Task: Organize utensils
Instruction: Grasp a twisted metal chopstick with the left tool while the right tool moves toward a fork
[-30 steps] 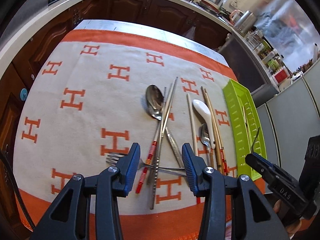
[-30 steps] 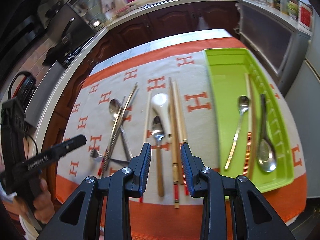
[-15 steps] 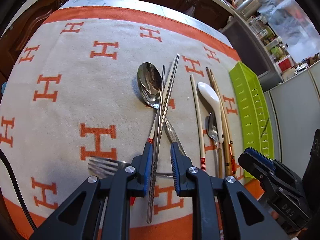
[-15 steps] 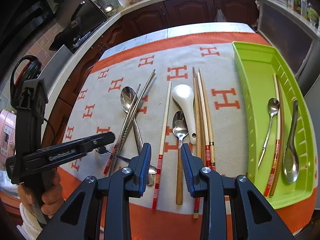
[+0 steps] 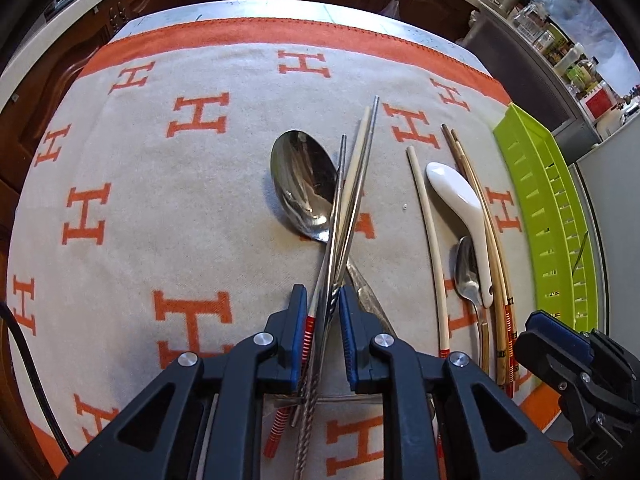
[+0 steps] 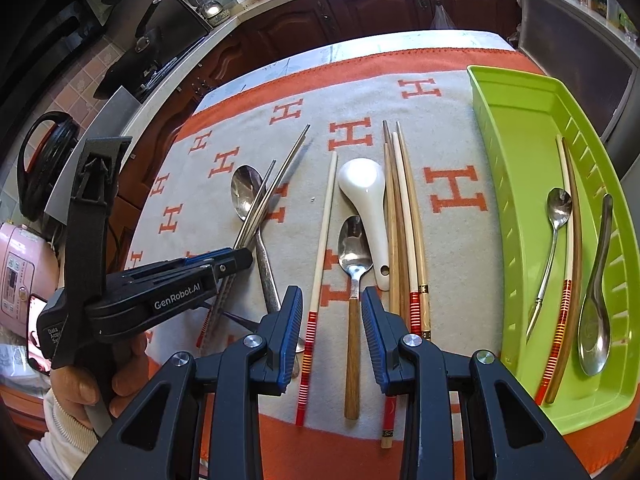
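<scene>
My left gripper is low on the cloth, its jaws closed around a bundle of metal chopsticks and a cream red-banded chopstick, which cross over a large steel spoon. It also shows in the right wrist view. My right gripper is open and empty, hovering over a wooden-handled spoon and a cream red-banded chopstick. A white ceramic spoon and wooden chopsticks lie beside them. The green tray at right holds two spoons and chopsticks.
The orange and cream H-patterned cloth covers the table. A fork lies partly hidden under my left gripper. Dark kitchen cabinets and a counter run behind. A pink rice cooker stands at the left.
My left gripper has moved forward and down and closed its jaws around the metal chopsticks. My right gripper has shifted left over the wooden-handled spoon and stayed open.
</scene>
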A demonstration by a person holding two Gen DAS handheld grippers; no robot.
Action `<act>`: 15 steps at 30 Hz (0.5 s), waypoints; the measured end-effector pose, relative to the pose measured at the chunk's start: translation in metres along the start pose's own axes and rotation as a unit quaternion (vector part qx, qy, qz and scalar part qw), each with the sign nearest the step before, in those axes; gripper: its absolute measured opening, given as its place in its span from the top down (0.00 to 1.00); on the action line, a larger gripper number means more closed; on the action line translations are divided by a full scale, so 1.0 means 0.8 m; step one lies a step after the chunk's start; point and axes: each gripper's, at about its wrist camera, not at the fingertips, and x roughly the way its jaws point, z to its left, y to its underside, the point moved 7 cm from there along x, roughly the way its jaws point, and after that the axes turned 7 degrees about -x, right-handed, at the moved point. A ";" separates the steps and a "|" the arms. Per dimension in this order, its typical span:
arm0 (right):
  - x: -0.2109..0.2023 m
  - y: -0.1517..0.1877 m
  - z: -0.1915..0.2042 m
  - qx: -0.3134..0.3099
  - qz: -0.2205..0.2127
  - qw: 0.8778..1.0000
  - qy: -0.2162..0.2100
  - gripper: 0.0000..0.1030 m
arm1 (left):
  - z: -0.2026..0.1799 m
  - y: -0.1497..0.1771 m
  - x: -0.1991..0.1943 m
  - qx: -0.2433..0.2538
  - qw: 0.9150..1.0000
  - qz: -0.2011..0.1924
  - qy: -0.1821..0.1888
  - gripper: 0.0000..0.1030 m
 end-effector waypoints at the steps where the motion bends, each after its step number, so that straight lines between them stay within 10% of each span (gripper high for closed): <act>1: 0.001 0.000 -0.001 0.000 0.000 1.000 0.000 0.70 | -0.002 -0.001 0.001 0.001 1.000 -0.001 0.001 0.87; 15: 0.004 -0.001 0.019 -0.032 0.005 0.999 -0.033 0.70 | 0.013 -0.005 -0.019 -0.061 0.996 -0.006 0.064 0.97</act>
